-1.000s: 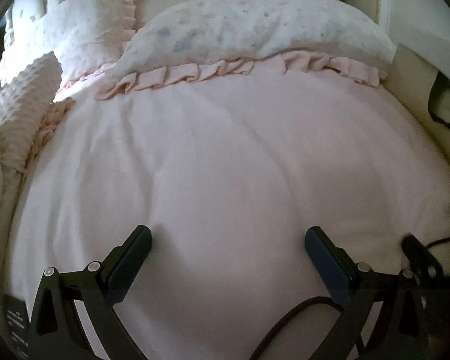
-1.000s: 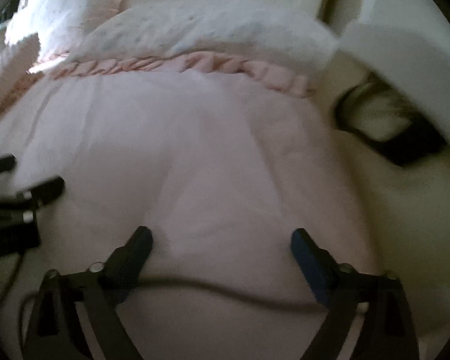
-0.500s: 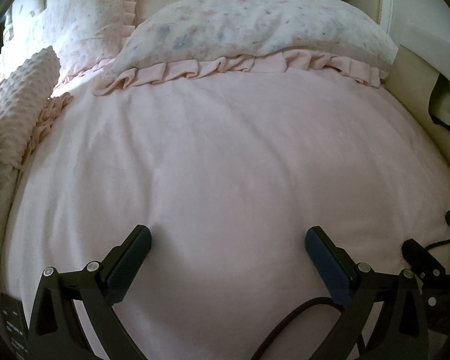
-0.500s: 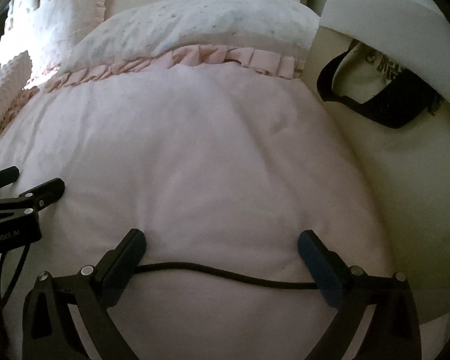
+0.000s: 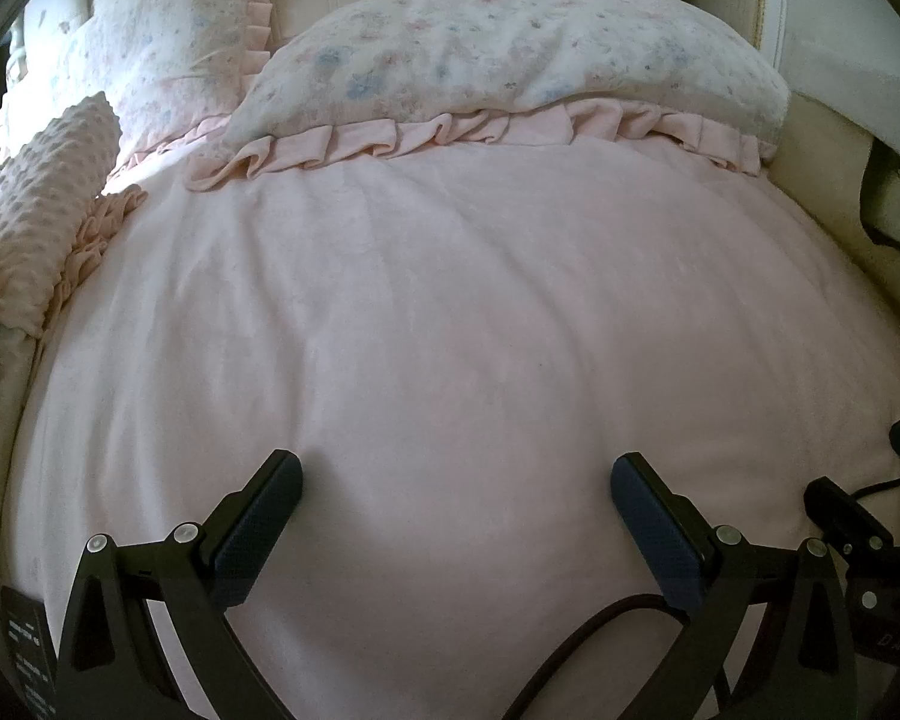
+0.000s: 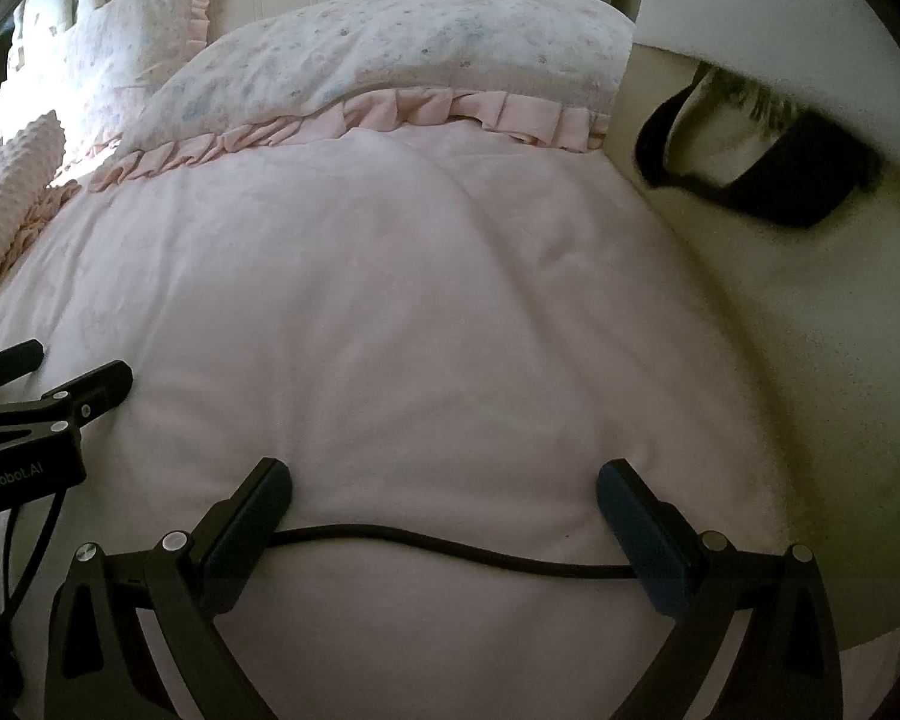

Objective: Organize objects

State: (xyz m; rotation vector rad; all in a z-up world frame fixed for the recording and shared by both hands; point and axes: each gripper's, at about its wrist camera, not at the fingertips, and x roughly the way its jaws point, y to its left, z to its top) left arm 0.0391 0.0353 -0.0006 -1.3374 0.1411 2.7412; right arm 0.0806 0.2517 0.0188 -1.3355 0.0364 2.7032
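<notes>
pink blanket (image 5: 450, 300) wide, smooth | floral pillow (image 5: 510, 54) far edge | left gripper (image 5: 456, 474) released | right gripper (image 6: 444, 480) released

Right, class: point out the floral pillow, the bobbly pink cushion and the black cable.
floral pillow (image 5: 510, 54), left wrist view, middle of its printed top.
bobbly pink cushion (image 5: 48, 192), left wrist view, centre of its dotted face.
black cable (image 6: 450, 549), right wrist view, mid-length between the open fingers.
</notes>
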